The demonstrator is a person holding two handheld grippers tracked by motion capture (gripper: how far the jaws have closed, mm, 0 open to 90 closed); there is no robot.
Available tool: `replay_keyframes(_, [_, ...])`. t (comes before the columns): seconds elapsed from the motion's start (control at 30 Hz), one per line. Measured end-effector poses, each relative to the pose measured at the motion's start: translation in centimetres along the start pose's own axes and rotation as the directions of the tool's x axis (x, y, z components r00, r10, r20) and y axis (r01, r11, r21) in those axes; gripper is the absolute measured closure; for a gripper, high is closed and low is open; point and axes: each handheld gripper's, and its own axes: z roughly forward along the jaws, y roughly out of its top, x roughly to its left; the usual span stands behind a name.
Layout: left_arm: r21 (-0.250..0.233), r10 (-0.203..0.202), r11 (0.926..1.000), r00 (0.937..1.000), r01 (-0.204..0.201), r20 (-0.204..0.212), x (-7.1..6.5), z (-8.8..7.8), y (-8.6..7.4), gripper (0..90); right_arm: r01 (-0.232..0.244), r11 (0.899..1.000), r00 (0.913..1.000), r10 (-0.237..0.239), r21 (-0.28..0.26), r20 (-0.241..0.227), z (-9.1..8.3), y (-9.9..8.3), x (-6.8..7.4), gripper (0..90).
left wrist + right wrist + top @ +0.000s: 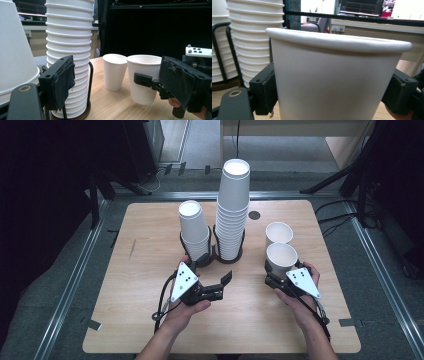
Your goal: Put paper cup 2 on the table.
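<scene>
On the light wooden table (pixel 150 320), the tall stack of white paper cups (pixel 233 210) standing upside down in a black wire holder with a round base serves as the landmark. To its right and a little nearer the person, the right gripper (pixel 281 273) holds an upright white paper cup (pixel 282 258); in the right gripper view that cup (pixel 334 80) sits between the two black padded jaws, which press on its wall at either side, and it stands on the table as the left gripper view shows it (pixel 143 77). Just behind this held cup, farther from the person and still right of the tall stack, stands a second upright white paper cup (pixel 279 233), close beside the first. Immediately left of the tall stack is a shorter stack of inverted white paper cups (pixel 194 231) in its own black wire holder. In front of the two stacks, the left gripper (pixel 224 282) hangs with its jaws partly apart and nothing between them, its tips pointing toward the base of the tall stack (pixel 68 57).
</scene>
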Motion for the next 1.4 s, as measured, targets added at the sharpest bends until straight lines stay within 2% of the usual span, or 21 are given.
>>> replay_keyframes(0.13, [0.004, -0.002, 1.0, 1.0, 0.002, -0.003, 0.1, 0.0, 0.0, 13.7, -0.023, 0.999, 0.9994, 0.024, 0.022, -0.026, 0.4, -0.1, 0.0, 15.9])
replay_keyframes(0.27, [0.003, -0.005, 1.0, 0.9999, 0.005, -0.01, 0.3, 0.0, 0.0, 13.7, -0.015, 0.999, 0.9991, 0.016, 0.04, -0.039, 0.7, -0.4, 0.1, 15.9])
replay_keyframes(0.53, [0.002, -0.005, 1.0, 0.9999, 0.005, -0.011, 0.3, 0.0, 0.0, 13.7, 0.041, 0.996, 0.9976, -0.037, 0.078, -0.058, 1.4, -0.7, 0.9, 15.6])
replay_keyframes(0.7, [0.002, -0.009, 1.0, 0.9998, 0.009, -0.016, 0.4, 0.0, 0.0, 13.7, 0.066, 0.995, 0.9962, -0.062, 0.073, -0.06, 2.0, -0.9, 1.3, 15.5])
replay_keyframes(0.93, [0.0, -0.016, 0.9999, 0.9996, 0.016, -0.022, 0.5, 0.0, 0.0, 13.6, 0.091, 0.993, 0.9927, -0.084, 0.077, -0.087, 2.2, -1.3, 1.7, 15.3])
replay_keyframes(1.27, [0.014, -0.014, 0.9998, 0.9996, 0.015, -0.022, 0.5, 0.1, -0.1, 13.7, 0.072, 0.993, 0.9921, -0.062, 0.09, -0.11, 1.8, -1.7, 1.6, 14.6])
replay_keyframes(1.4, [0.028, -0.01, 0.9996, 0.9995, 0.011, -0.029, 0.5, 0.2, -0.2, 13.8, 0.056, 0.994, 0.9944, -0.048, 0.089, -0.094, 1.7, -1.8, 1.4, 14.2])
